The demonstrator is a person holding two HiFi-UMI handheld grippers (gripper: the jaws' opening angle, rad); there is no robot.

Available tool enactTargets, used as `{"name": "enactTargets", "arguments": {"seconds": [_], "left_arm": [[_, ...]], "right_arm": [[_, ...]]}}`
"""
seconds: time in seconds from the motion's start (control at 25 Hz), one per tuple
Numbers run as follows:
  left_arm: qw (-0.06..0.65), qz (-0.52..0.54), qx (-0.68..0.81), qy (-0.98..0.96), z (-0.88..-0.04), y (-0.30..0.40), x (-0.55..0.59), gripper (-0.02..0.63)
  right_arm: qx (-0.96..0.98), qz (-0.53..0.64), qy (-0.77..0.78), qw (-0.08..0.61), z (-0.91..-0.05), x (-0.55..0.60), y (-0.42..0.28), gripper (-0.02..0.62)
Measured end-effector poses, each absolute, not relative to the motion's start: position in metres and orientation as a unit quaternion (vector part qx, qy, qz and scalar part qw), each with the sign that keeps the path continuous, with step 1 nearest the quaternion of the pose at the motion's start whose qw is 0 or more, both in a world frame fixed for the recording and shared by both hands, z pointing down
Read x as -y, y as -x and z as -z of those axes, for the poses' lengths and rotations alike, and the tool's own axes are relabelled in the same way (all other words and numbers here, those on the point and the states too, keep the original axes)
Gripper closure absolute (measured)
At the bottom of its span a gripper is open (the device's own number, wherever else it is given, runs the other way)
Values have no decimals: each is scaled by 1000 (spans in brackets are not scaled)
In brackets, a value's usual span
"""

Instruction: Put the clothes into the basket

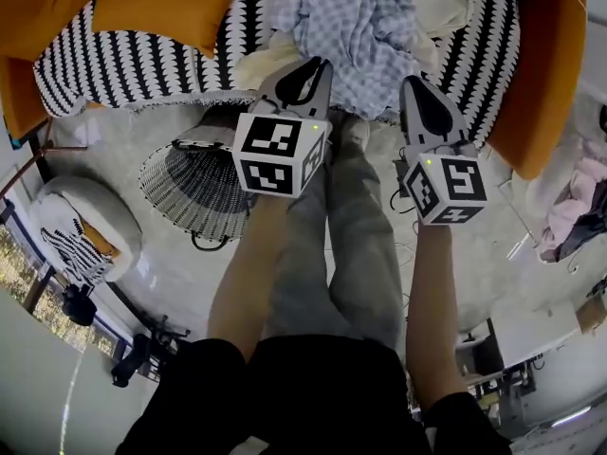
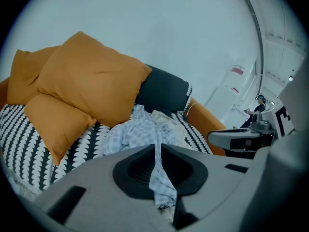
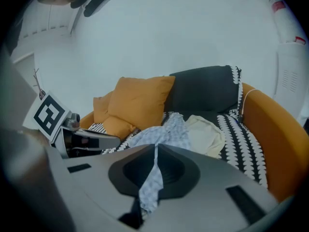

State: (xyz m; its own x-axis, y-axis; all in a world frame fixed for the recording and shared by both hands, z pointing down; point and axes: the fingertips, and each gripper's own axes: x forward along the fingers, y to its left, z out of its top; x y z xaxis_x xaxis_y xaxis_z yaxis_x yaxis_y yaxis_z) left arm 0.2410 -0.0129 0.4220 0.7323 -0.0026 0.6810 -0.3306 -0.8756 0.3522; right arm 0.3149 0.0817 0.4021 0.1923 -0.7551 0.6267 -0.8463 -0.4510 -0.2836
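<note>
Ahead of left gripper [image 1: 320,64] and right gripper [image 1: 411,83], on sofa [image 1: 550,64]: blue checked shirt [image 1: 356,27], heaped. Both clamped on its near edge. Fabric looks light and limp; pinch bunched folds, since rest will likely trail. Wire basket [image 1: 194,192] on floor, down-left of left gripper.

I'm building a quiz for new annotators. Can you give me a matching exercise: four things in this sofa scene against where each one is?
1 checked garment
2 cream garment
3 wire basket
4 orange cushions

A on the floor
B propped at the sofa's end
C clamped in the left hand-held gripper and the right hand-held gripper
D lying unheld on the sofa

Pairs: 1-C, 2-D, 3-A, 4-B
</note>
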Motion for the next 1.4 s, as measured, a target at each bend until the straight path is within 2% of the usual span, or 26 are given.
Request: {"name": "enactTargets", "arguments": {"seconds": [0.16,0.2,0.24,0.32,0.6,0.84,1.12,1.2,1.32,1.4], "left_arm": [[213,-375,98,-897,-448,-251,23,579],[207,-381,98,-896,-454,-253,25,559],[202,-387,99,-894,-458,-254,27,520],[190,-399,100,-891,-465,-255,30,477],[189,-432,95,-877,-493,-264,37,415],[217,-454,97,-859,-518,-267,41,403],[239,-468,99,-845,-541,-265,41,403],[242,-475,99,-840,-544,-265,39,405],[233,-483,92,-839,-546,-267,35,455],[224,-484,82,-842,-542,-267,31,492]], "right_arm": [[541,-366,-751,96,-427,-74,-322,570],[548,-365,-745,107,-432,-70,-325,541],[554,-365,-739,119,-437,-68,-327,465],[564,-364,-727,145,-447,-65,-331,414],[590,-354,-687,235,-485,-44,-348,337],[613,-347,-642,301,-520,-28,-351,318],[621,-360,-619,319,-545,-23,-346,324],[622,-367,-614,319,-548,-24,-341,371],[620,-357,-610,340,-547,-26,-336,500],[617,-349,-612,351,-542,-29,-333,536]]}}
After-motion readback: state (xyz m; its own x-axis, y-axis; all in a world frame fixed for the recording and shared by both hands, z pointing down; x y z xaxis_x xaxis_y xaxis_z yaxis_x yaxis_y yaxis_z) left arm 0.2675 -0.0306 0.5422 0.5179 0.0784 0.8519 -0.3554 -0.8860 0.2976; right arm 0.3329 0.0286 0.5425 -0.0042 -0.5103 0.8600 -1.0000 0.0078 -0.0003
